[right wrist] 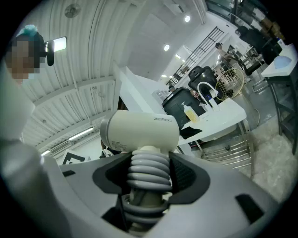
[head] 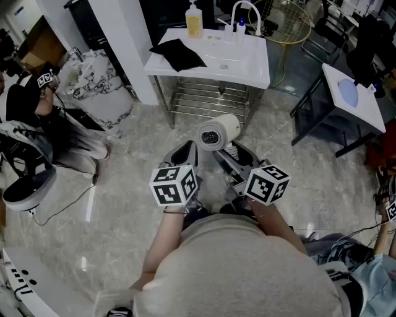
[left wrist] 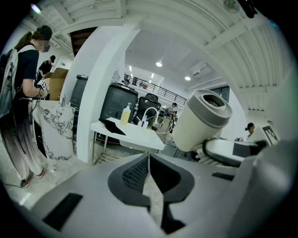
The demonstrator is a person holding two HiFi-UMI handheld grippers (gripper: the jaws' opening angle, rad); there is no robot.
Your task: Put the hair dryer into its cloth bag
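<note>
My right gripper (head: 230,155) is shut on the cream hair dryer (head: 218,132), holding it by the handle, which has its grey cord coiled round it. In the right gripper view the dryer (right wrist: 139,131) stands upright between the jaws of the right gripper (right wrist: 149,174), barrel across the top. My left gripper (head: 184,148) hangs just left of it, shut and empty; in its own view the left gripper (left wrist: 149,160) shows its jaws together, with the dryer (left wrist: 201,122) to the right. The black cloth bag (head: 178,54) lies flat on the white sink table (head: 247,68) ahead, apart from both grippers.
A soap bottle (head: 194,21) and a white faucet (head: 247,9) stand at the back of the sink table. A marble-patterned bin (head: 99,83) is at the left, with a person (head: 37,105) beside it. A dark-framed side table (head: 356,99) stands at the right.
</note>
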